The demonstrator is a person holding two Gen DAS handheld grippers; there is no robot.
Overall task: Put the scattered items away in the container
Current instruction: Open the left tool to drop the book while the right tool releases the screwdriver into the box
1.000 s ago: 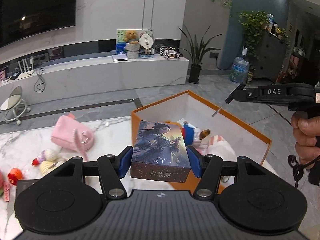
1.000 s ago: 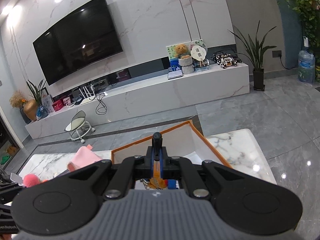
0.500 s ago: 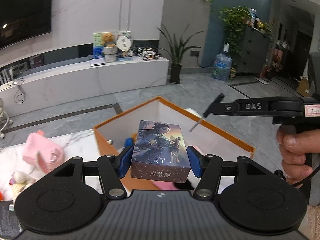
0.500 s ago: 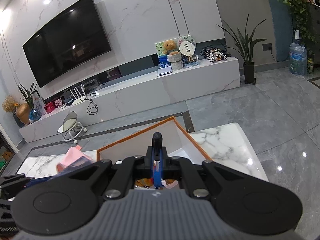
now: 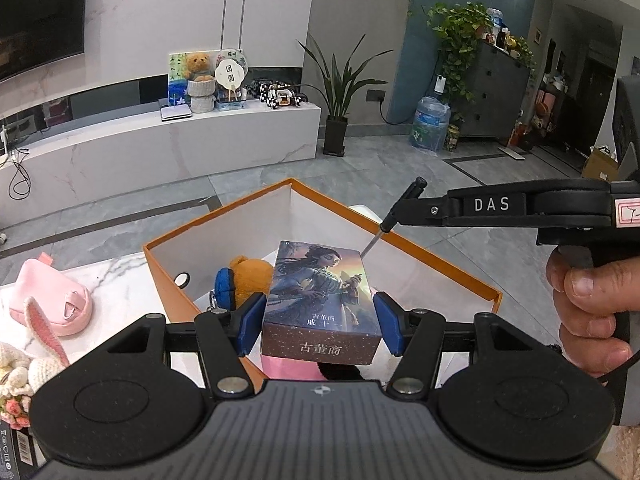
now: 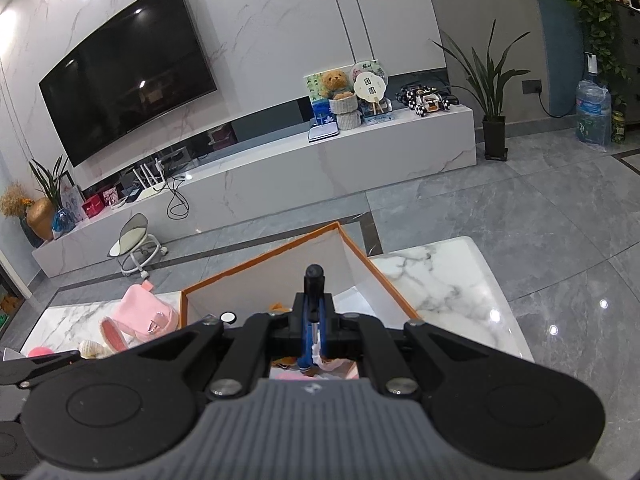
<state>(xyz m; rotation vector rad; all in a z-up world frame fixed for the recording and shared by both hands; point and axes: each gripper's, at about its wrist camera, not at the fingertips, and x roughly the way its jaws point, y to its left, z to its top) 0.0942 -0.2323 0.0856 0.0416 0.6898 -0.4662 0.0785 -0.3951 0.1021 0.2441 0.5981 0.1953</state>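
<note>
Seen from two wrist cameras above a white marble table. Left gripper closed on a small illustrated box, blue pads pressed against its two long sides, Chinese lettering on the near end. Box held level over the near part of an orange container with white inner walls, not yet set down. Inside the container, near its left wall: a brown plush toy with a blue piece touching it, and something pink under the held box, too hidden to name.

Right gripper poised over the container's right rim, jaws drawn almost fully together on a thin pen-like tool with a black cap, standing up between the blue pads. From the left camera, the same tool slanting down toward the container's far right wall, with the person's right hand wrapped round the gripper handle.

On the table left of the container, toward the left edge: a pink pouch, a crocheted rabbit with a pink ear, and a round pink item at the near left corner.
</note>
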